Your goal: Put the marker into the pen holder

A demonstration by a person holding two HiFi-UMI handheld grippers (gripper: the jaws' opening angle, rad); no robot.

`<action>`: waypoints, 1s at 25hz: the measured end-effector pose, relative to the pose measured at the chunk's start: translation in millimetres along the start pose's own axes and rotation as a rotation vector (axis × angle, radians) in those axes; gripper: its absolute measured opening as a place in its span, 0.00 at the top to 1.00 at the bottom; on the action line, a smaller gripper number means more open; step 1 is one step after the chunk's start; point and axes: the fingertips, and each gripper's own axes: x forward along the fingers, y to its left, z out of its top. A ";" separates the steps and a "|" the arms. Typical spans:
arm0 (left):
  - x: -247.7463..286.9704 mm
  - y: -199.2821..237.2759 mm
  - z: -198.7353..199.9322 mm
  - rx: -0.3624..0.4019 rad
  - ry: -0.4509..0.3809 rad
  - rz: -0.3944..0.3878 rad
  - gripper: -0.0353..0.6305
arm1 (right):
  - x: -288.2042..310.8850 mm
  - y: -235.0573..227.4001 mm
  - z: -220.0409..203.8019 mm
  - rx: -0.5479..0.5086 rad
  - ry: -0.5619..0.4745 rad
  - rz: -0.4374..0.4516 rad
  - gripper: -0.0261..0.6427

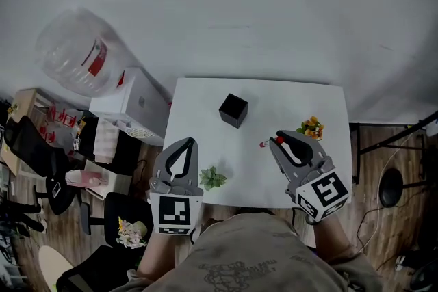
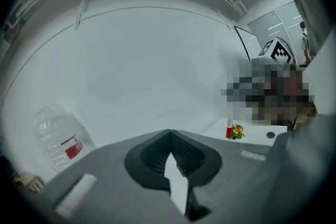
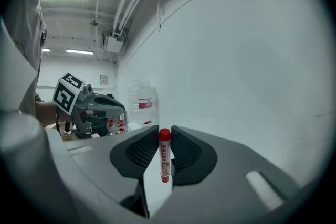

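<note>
- The right gripper is shown with its jaws drawn in narrow and clamped on the marker. The marker is gripped about its middle, and its red cap is seen at the jaw tips.
- In the right gripper view the marker is seen upright between the two ribbed pads, with white table surface visible below it.
- In the head view the marker is held over the table, to the right of the pen holder and nearer the person. It is well apart from the pen holder and not inside it.
- The left gripper is shown with its jaw tips brought together and nothing held between them. It is placed to the left of the pen holder and nearer the person, at the table's near edge.
- The pen holder, a black cube, stands on the table between the two grippers and farther from the person than either.
- A green sprig lies on the table nearer the person than the pen holder, just beside the left gripper.
- A cluster of flowers is seen to the right of the pen holder, near the right gripper's tips.
- A white box is seen left of the pen holder, off the table's edge.
- A clear water bottle is seen farther left of the pen holder, beyond the white box.
</note>
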 end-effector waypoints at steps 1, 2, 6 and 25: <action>7.5 2.6 0.9 0.001 0.007 0.005 0.95 | 6.4 -7.7 0.2 0.002 0.001 0.006 0.81; 14.1 4.6 1.1 0.001 0.014 0.010 0.95 | 12.4 -14.6 0.0 0.004 0.003 0.013 0.81; 33.2 9.6 -1.6 0.005 0.046 0.018 0.95 | 33.6 -33.0 0.6 0.025 -0.001 0.041 0.81; 56.3 44.5 -22.1 -0.023 0.065 -0.031 0.95 | 78.4 -47.4 -2.2 0.133 0.021 0.000 0.81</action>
